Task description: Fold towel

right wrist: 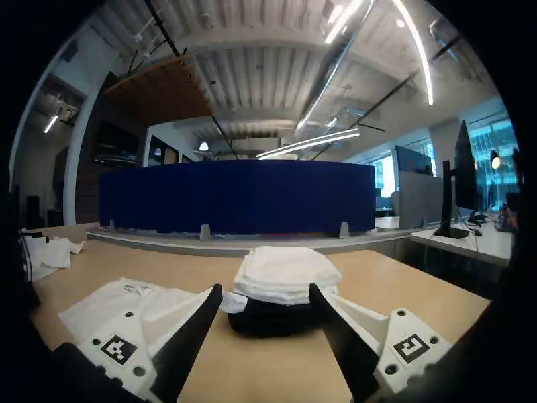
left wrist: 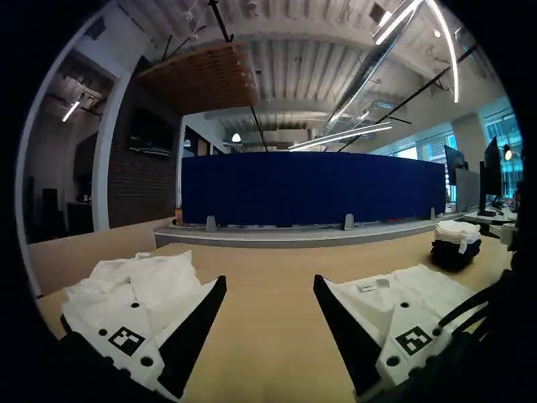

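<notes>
Left gripper view
Left gripper [left wrist: 268, 279]: fingers spread wide with nothing between them, hovering low over the bare worktop [left wrist: 268, 336].
Flat towel [left wrist: 416, 289]: white, spread on the worktop beyond the right-hand finger, a small tag near its close edge.
Crumpled towel [left wrist: 144, 282]: white, heaped beyond the left-hand finger, well apart from the flat one.
Folded stack [left wrist: 456, 243]: white cloths on dark ones, farther back on the right.
Backdrop: a blue partition [left wrist: 309, 188] closes the far edge.

Right gripper view
Right gripper [right wrist: 264, 287]: fingers open and holding nothing. The folded stack [right wrist: 285, 272] sits just ahead in line with the gap; I cannot tell whether the tips touch it.
Flat towel [right wrist: 127, 299]: to the left, partly behind the left-hand finger.
Crumpled towel [right wrist: 50, 255]: far left of the worktop [right wrist: 416, 282].

Step in hand (judgement)
Stage: folding not begun, since the flat towel lies unfolded and neither gripper holds cloth.
Method: bring each gripper to one near corner of the flat towel, pinch a single layer, lift both together, and lay the edge squarely onto the opposite edge.
Caution: steer the right gripper clear of the stack to avoid toppling it.
</notes>
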{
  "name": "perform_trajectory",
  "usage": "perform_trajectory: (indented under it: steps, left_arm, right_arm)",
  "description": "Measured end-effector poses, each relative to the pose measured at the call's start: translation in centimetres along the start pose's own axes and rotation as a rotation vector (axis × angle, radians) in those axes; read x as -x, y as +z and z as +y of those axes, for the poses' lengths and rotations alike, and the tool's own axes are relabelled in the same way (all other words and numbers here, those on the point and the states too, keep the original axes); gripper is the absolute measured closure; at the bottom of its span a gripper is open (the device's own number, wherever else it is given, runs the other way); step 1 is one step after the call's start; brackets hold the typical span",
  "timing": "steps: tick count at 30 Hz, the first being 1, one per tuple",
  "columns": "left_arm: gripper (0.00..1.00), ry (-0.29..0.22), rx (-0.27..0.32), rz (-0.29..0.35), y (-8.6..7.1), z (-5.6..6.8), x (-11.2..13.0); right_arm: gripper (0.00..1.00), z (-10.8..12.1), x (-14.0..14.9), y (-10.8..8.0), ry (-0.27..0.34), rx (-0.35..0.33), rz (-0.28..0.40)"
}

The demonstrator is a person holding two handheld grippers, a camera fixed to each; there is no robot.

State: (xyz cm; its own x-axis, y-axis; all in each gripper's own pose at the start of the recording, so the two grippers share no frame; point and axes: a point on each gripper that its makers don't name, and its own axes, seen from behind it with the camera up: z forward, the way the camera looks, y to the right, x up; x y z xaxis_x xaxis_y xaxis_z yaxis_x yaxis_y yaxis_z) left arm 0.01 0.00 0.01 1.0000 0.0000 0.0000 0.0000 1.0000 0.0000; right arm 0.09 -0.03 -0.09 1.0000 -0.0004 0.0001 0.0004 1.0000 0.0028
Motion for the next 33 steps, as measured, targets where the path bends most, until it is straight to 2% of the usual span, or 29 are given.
perform_trajectory:
  steps: [6, 11, 15, 18, 21, 27, 33]
  left_arm:
    - [0.03, 0.0, 0.001, 0.0, 0.1, 0.0, -0.1]
    - [0.03, 0.001, 0.005, 0.0, 0.1, 0.0, -0.2]
    - [0.03, 0.017, 0.017, -0.001, 0.2, 0.5, -0.5]
    - [0.03, 0.028, 0.028, 0.008, 0.1, 0.9, -1.9]
    - [0.03, 0.009, 0.034, 0.005, -0.1, 1.3, -3.9]
    - [0.03, -0.007, 0.05, -0.01, -0.4, 1.5, -9.8]
    - [0.03, -0.005, 0.053, -0.013, -0.7, 1.7, -16.0]
  right_arm:
    - [0.0, -0.5, -0.1, 0.1, 0.0, -0.017, -0.001]
    - [0.0, 0.1, -0.2, 0.2, -0.003, 0.002, 0.005]
    - [0.0, 1.0, -2.2, 0.0, -0.005, 0.024, 0.031]
    - [0.0, 1.3, -4.9, -0.4, 0.002, 0.028, 0.065]
    - [0.0, 1.5, -6.9, -0.9, 0.017, 0.035, 0.055]
    - [0.0, 1.5, -11.3, -1.9, 0.04, 0.044, 0.002]
    - [0.0, 0.7, -16.9, -2.6, 0.04, 0.023, -0.017]
